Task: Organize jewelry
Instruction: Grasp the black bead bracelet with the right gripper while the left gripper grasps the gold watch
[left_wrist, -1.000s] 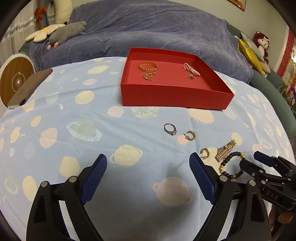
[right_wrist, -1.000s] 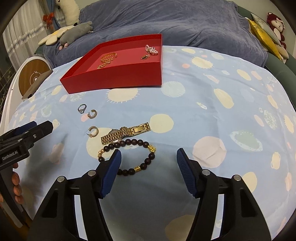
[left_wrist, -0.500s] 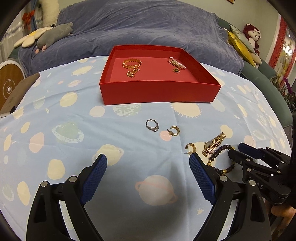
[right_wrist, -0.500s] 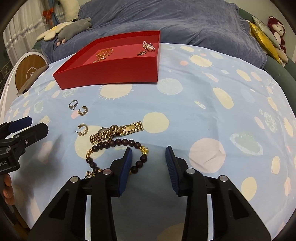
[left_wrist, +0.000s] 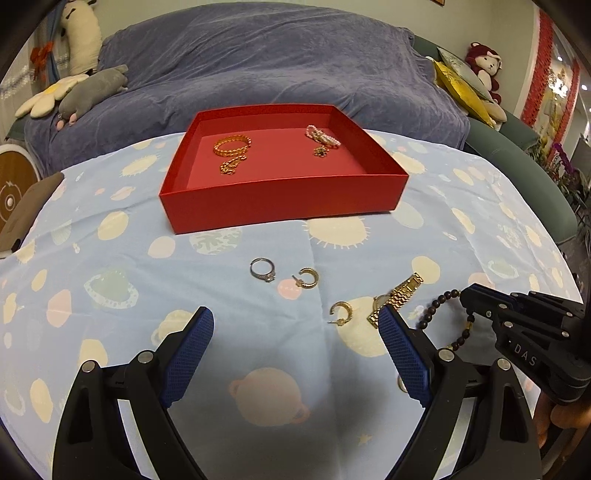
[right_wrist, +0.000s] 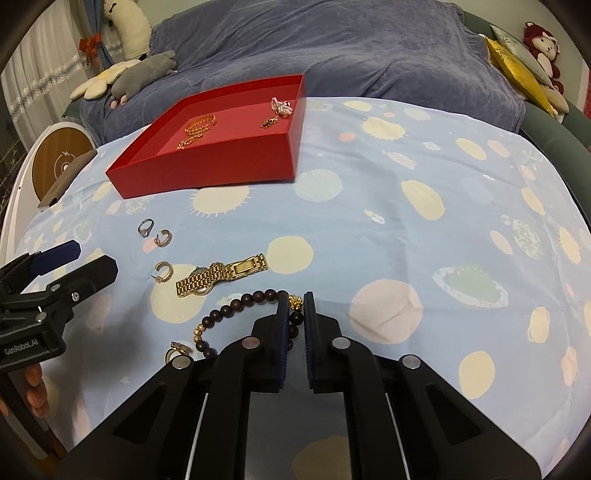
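Near side of the red box (right_wrist: 207, 166), on the spotted cloth (right_wrist: 406, 229): my right gripper (right_wrist: 294, 306) is pinched on the bead bracelet (right_wrist: 236, 306), pads clamped at the gold charm end. Left gripper (left_wrist: 295, 328) is spread wide, nothing between its pads. The bracelet lies just this side of the gold watch (right_wrist: 218, 275), which sits between it and the box. I'd expect it to be light and floppy, with hard slick beads on a cord, so it will sag and swing; gripping across the strand beside the charm looks right. Its loop is flattened, long axis running from my pads out left, roughly parallel to the watch. Ring (right_wrist: 146, 227) and two hoop earrings (right_wrist: 164, 271) lie left of the watch, nearer the box.
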